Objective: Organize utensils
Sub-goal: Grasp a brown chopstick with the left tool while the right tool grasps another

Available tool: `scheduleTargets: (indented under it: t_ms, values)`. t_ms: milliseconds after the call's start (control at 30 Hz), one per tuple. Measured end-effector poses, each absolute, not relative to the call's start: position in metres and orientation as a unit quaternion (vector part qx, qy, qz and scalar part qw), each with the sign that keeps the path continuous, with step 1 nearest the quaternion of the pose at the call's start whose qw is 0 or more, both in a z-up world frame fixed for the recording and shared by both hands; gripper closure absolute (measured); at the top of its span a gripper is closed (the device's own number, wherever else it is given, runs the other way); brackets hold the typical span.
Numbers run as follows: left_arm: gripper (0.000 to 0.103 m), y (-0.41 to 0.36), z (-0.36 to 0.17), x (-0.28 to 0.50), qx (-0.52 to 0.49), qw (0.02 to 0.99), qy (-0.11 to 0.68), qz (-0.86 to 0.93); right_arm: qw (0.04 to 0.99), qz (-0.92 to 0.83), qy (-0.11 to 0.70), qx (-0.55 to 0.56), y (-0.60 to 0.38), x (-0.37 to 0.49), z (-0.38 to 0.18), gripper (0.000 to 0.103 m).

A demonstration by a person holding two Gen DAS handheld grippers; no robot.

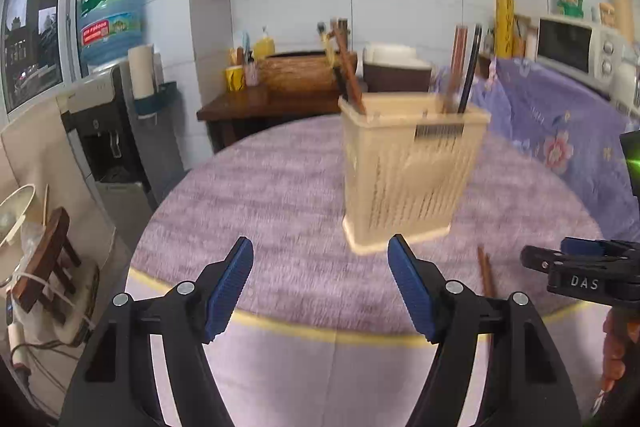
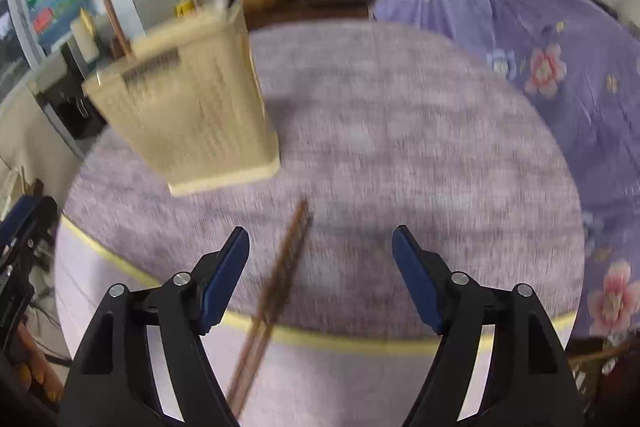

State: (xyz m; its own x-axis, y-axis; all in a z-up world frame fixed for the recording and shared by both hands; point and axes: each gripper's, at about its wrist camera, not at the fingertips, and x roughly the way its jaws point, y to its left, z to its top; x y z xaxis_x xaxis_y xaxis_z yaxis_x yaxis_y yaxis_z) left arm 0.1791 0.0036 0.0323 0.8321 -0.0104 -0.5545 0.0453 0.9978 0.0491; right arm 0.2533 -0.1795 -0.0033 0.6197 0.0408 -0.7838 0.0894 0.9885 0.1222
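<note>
Several utensils already stand in the cream holder (image 1: 408, 167). One chopstick pair (image 2: 280, 267) lies on the bench (image 2: 400, 147), unsorted. Left tongs (image 1: 320, 283) and right tongs (image 2: 320, 279) gape wide, empty.

The utensil holder (image 1: 412, 171) stands upright on the desk (image 1: 280, 195), towards its middle, with chopsticks (image 1: 348, 67) and other utensils standing in it. A loose pair of chopsticks (image 2: 280, 275) lies on the desk between the holder and the near edge, one end jutting past that edge. Behind the desk's far edge stands a wooden side table (image 1: 256, 107), with a water dispenser (image 1: 104, 131) to its left.
</note>
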Motion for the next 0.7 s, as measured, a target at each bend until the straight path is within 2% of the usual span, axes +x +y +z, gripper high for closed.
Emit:
scheduleTargets:
  t_ms: [233, 700]
  values:
    - [0.034, 0.01, 0.011, 0.163, 0.013, 0.95, 0.311, -0.03, 0.865, -0.023, 0.497, 0.066, -0.164, 0.234, -0.049, 0.029]
    - [0.034, 0.01, 0.003, 0.155, 0.005, 0.947, 0.315, -0.06, 0.861, -0.029, 0.507, 0.024, -0.144, 0.235, -0.052, 0.029]
